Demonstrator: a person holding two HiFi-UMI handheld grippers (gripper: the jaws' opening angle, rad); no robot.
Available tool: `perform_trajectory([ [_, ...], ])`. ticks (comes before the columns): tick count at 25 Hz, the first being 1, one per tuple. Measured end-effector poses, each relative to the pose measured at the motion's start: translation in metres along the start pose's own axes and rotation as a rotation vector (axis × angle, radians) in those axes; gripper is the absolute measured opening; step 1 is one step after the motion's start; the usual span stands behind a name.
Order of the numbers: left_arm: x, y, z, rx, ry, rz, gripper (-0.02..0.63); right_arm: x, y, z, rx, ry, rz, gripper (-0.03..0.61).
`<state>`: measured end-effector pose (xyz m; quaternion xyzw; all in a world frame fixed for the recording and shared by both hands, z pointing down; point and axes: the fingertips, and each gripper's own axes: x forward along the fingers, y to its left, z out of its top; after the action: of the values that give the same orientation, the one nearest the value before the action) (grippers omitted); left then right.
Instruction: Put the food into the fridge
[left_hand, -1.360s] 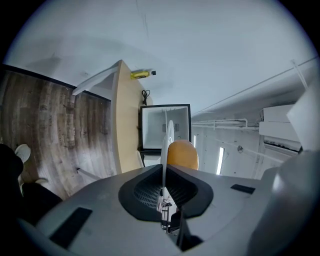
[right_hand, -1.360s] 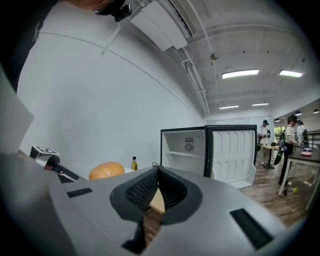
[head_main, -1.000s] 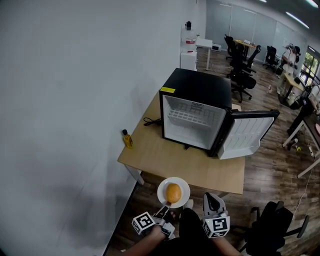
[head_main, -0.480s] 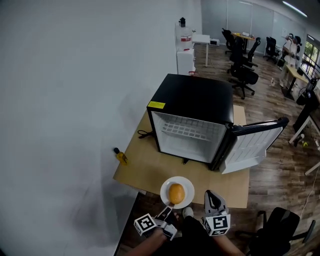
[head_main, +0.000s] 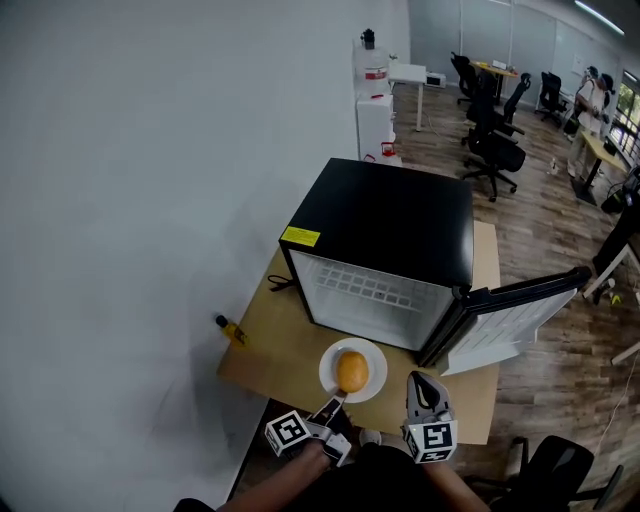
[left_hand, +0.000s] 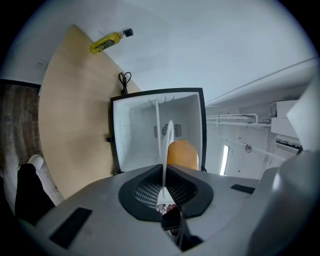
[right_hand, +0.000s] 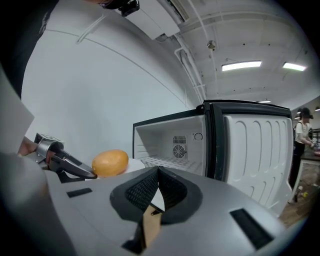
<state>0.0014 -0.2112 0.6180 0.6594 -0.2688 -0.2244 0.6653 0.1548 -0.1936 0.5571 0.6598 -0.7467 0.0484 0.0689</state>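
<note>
The left gripper (head_main: 336, 400) has its 2 jaws clamped on the near rim of a round white plate (head_main: 329, 378), which carries 1 smooth orange-yellow oval fruit (head_main: 352, 371). The plate hangs above the near part of a light wooden table (head_main: 268, 345), just in front of a small black fridge with a white interior (head_main: 400, 225), and is still outside the compartment. In the left gripper view the plate shows edge-on as a thin white line running up from the closed pads, with the fruit just to its right. The fridge's white-lined door (head_main: 520, 318) stands swung wide to the right, and a wire shelf shows inside. The right gripper (head_main: 423, 380) is held beside the left one; its 2 jaws are pressed together with nothing between them. A small yellow bottle with a black cap (head_main: 230, 330) lies at the table's left edge by the wall, well apart from the plate.
</note>
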Motion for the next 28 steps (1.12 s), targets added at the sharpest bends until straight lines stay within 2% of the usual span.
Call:
perform_trajectory([
  [4,0.027,-0.002,0.026,0.002,-0.024,0.007,0.024,0.025,-0.001,0.001,-0.019,0.008,0.045,0.06],
  [9,0.055,-0.003,0.057,0.043,-0.038,0.037,0.023,0.054,0.006,0.005,-0.026,0.002,0.096,0.06],
  [13,0.071,-0.003,0.074,0.057,-0.045,0.026,0.023,0.081,0.008,0.012,0.012,0.006,0.113,0.06],
  [18,0.087,0.001,0.096,0.034,-0.084,0.019,0.023,0.114,0.008,0.024,-0.013,-0.005,0.135,0.06],
  [28,0.127,0.011,0.132,0.015,-0.124,0.035,0.023,0.155,0.007,0.035,0.004,-0.004,0.16,0.06],
])
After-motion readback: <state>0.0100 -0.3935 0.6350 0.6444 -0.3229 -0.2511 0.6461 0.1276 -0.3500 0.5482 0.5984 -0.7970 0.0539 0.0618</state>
